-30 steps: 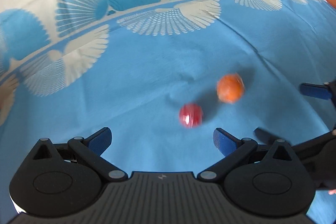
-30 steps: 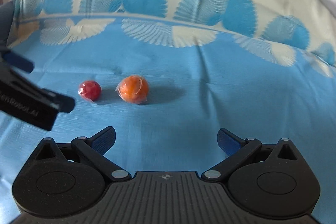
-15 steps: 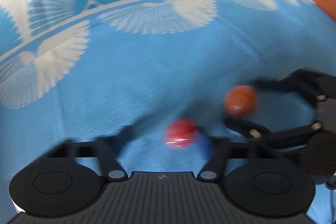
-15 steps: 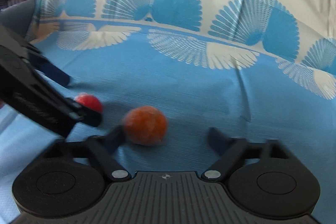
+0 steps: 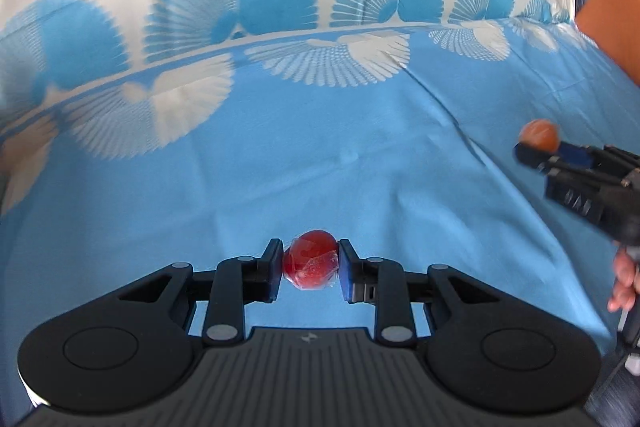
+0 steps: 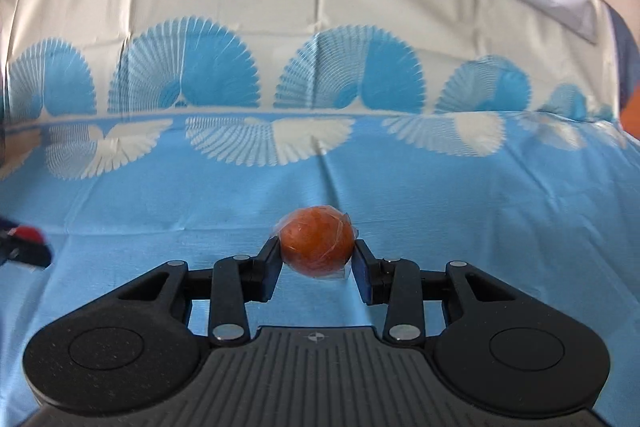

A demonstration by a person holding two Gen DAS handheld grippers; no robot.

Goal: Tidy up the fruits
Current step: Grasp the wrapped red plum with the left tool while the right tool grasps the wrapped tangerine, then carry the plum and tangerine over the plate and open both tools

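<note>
Both tongs have just been closing, each with a fruit between its pads.

Seen from the left wrist, the left gripper (image 5: 311, 273) is nearly closed, its two blue pads pressing the sides of a small red fruit (image 5: 311, 259) wrapped in clear film. The fruit sits right at the fingertips, held up off the blue cloth (image 5: 320, 163) that spreads out ahead of and below the fingers. Beyond the tips the cloth's fan pattern runs in a band, with a cream stretch farther on. Off to the right of these tongs, and well apart from them, the right gripper (image 5: 540, 143) reaches in from the edge with an orange fruit (image 5: 539, 135) at its tip; fingers of a hand (image 5: 624, 283) show below it. An orange panel (image 5: 612, 27) stands at the far right.

Seen from the right wrist, the right gripper (image 6: 316, 259) is partly closed, its pads clamped on either side of the orange fruit (image 6: 317, 245), also film-wrapped and larger than the red one. It is held at the fingertips, clear of the blue cloth (image 6: 440, 207) underneath. At the far left edge, well away from these tongs, a dark piece of the left gripper (image 6: 24, 247) shows with a bit of the red fruit (image 6: 27, 233), both blurred.
</note>
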